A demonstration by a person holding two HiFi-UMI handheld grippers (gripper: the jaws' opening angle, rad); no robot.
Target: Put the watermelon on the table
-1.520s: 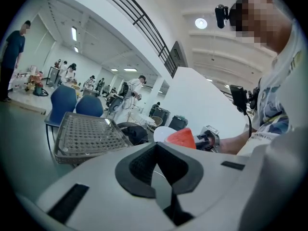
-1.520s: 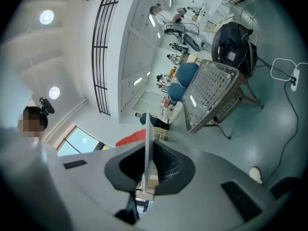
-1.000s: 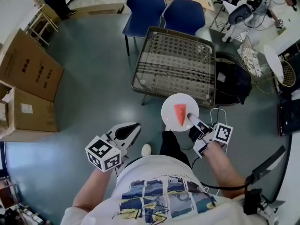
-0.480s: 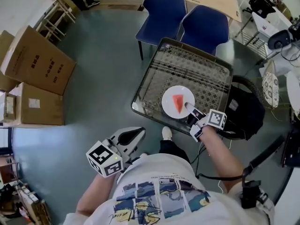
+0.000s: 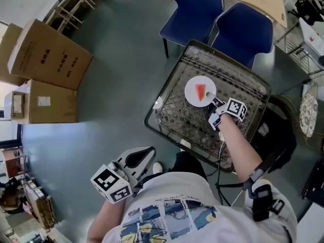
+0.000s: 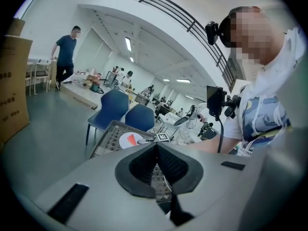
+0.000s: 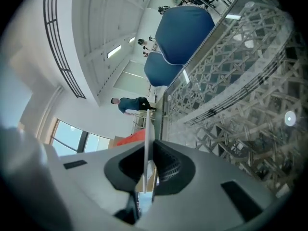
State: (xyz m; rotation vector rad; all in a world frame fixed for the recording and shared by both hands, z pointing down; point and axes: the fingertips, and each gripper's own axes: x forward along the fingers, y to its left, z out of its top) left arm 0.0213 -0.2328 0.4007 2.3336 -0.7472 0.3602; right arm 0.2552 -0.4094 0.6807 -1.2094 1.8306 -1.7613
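Observation:
A red watermelon slice (image 5: 202, 91) lies on a small white plate (image 5: 195, 91). My right gripper (image 5: 211, 99) is shut on the plate's near rim and holds it over the glass-topped table (image 5: 163, 94). In the right gripper view the plate (image 7: 149, 126) shows edge-on as a thin white line between the jaws, with the watermelon (image 7: 131, 139) on its left side and the table (image 7: 231, 95) spread out just beyond. My left gripper (image 5: 147, 153) hangs close to my body over the floor, jaws together and empty. From the left gripper view the plate (image 6: 129, 139) is seen ahead on the table.
Two blue chairs (image 5: 195, 1) (image 5: 248, 27) stand behind the table. Cardboard boxes (image 5: 50, 59) sit at the left on the grey floor. A black bag (image 5: 278, 135) lies right of the table. A person (image 6: 65, 57) stands far off by benches.
My right gripper has carried the plate with the watermelon forward, from beside the table's near edge to over its top. The left gripper stayed low near my body.

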